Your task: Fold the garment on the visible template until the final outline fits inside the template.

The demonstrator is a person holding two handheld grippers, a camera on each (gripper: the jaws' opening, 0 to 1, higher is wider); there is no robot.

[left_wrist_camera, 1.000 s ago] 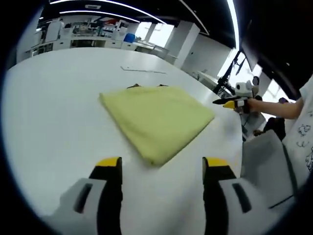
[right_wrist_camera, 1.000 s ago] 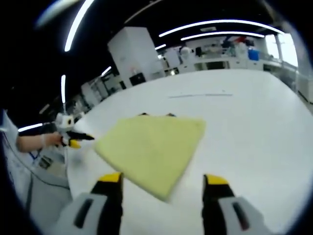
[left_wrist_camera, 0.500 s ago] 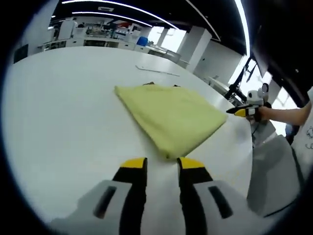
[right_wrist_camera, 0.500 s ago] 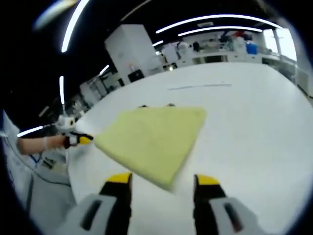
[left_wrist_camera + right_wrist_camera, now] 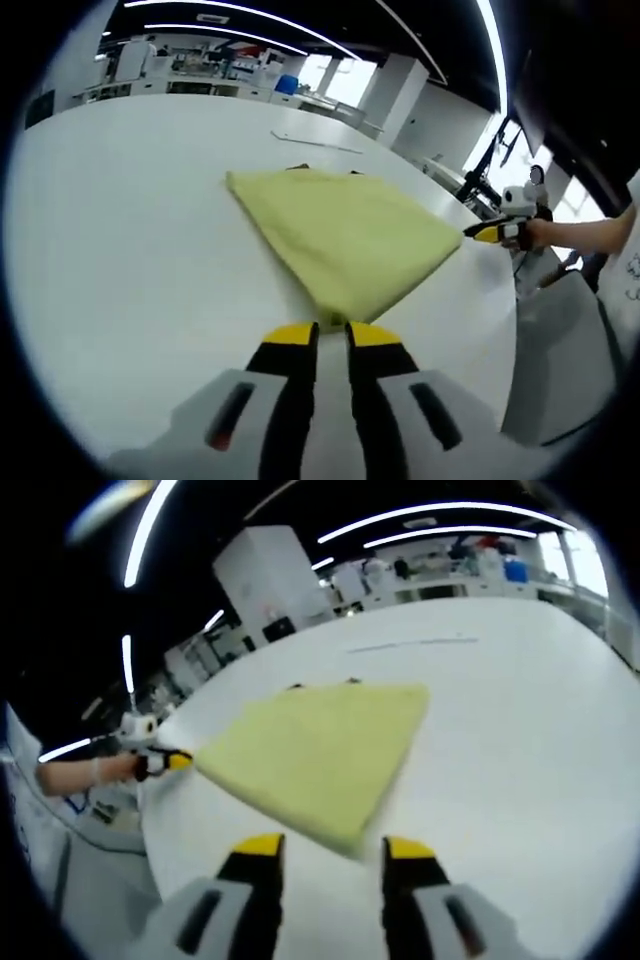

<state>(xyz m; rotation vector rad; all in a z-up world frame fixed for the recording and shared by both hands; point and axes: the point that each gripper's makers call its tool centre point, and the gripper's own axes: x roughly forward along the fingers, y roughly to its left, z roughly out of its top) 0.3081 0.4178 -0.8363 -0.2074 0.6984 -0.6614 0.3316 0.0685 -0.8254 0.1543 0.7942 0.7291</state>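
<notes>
We see the folded yellow garment (image 5: 345, 235) lying flat on the white table (image 5: 120, 220), the left gripper (image 5: 331, 333) nearly closed at its near corner, the right gripper (image 5: 327, 847) parted, both empty.

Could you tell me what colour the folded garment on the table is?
The garment is plain pale yellow, shown best in the left gripper view.

one garment (image 5: 345, 235) - one table (image 5: 120, 230), two tongs (image 5: 331, 336)

The garment (image 5: 345, 235) is plain pale yellow; the desk (image 5: 120, 230) white; each hand-held gripper (image 5: 332, 335) grey, yellow-tipped.
</notes>
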